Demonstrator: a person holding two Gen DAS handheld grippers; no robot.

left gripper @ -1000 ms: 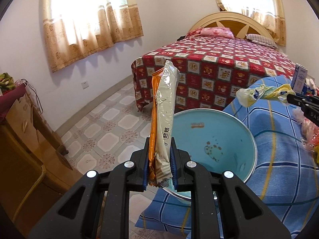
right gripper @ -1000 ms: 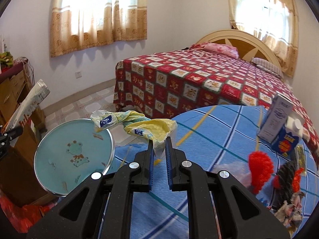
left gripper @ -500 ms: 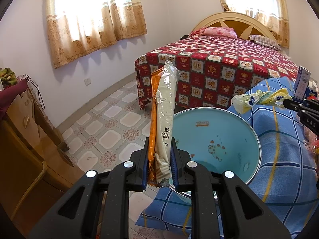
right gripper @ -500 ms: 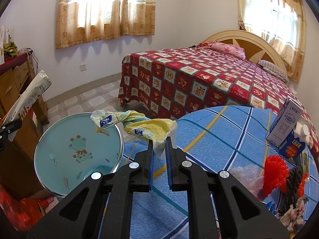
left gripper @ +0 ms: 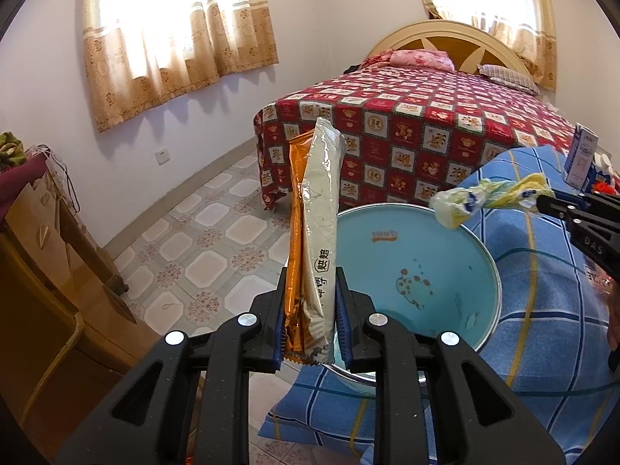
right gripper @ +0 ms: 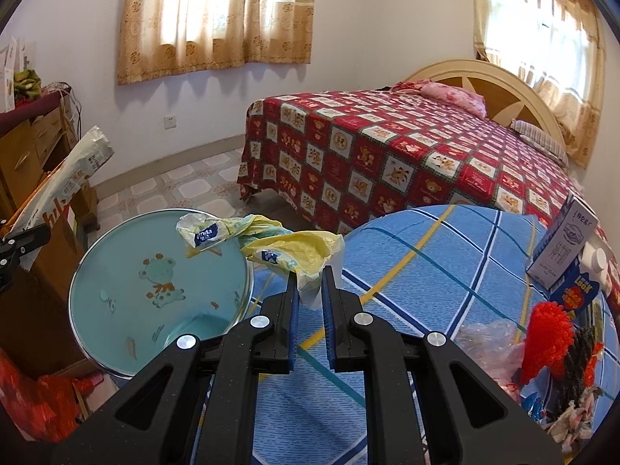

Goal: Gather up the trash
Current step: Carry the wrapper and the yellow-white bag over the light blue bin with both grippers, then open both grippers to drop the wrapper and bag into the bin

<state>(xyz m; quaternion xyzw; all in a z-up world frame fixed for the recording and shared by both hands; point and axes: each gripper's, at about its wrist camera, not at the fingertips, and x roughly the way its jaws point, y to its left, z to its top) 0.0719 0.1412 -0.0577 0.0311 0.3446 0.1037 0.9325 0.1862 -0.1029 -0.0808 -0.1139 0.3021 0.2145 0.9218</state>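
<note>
Blue checked table (right gripper: 445,271) before a red patchwork bed (right gripper: 387,147), milk cartons (right gripper: 569,259) and red pompom (right gripper: 552,329) at its right, left tool (left gripper: 311,302) clamping upright orange-and-white snack wrappers (left gripper: 316,232) beside the blue basin (left gripper: 426,271), right tool (right gripper: 309,290) pinching a crumpled yellow wrapper (right gripper: 271,244) over the basin's rim

both cameras ride low behind their claws, facing the bed (left gripper: 418,124) and curtained windows. the left view sits close over the blue basin (left gripper: 418,271); the right view looks from the tabletop (right gripper: 445,271), sharing that basin (right gripper: 155,290).
</note>
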